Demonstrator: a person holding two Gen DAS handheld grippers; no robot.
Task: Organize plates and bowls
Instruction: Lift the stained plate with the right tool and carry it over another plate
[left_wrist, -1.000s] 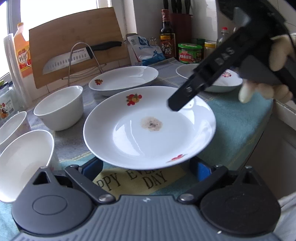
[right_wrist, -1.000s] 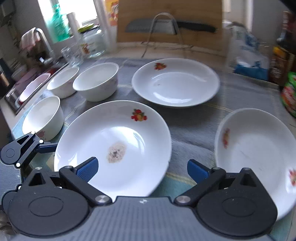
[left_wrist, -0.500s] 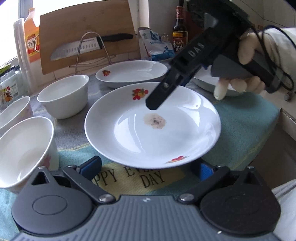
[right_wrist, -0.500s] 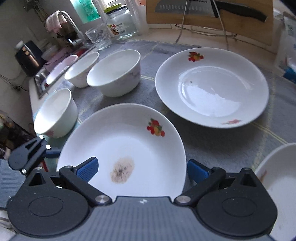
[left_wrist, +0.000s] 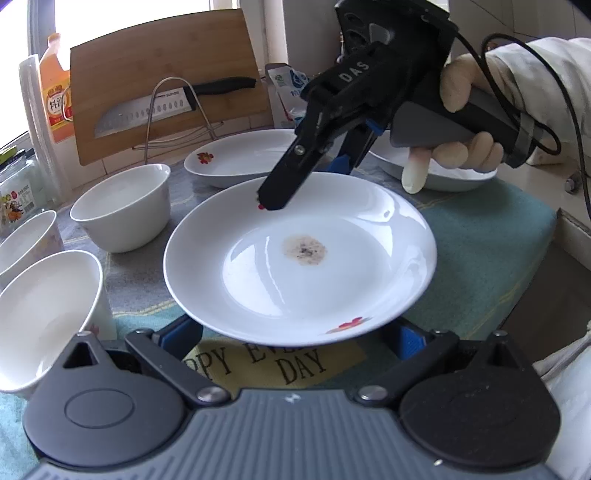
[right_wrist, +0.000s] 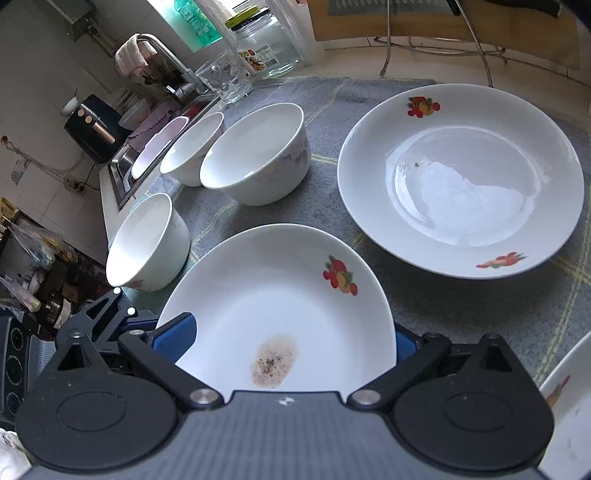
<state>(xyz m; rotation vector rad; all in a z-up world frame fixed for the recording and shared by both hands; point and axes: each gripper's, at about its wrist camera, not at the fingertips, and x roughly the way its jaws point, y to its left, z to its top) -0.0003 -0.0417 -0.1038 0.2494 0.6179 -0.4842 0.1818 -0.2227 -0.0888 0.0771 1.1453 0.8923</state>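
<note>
A: Nearest, the left gripper (left_wrist: 295, 334) has its jaws spread wide, having just opened further; the stained plate (left_wrist: 299, 258) sits between them on the cloth (left_wrist: 480, 258), unpressed.

B: And the right gripper (right_wrist: 291, 341)?

A: It has swung in over that plate's far rim, jaws wide astride it. Beyond lie the second plate (right_wrist: 461, 177) and three bowls (right_wrist: 258, 155).

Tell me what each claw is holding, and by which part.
Nothing is held. The right claw straddles the stained plate's far rim, open; the left claw, jaws just opened wider, stands open at its near rim.
</note>
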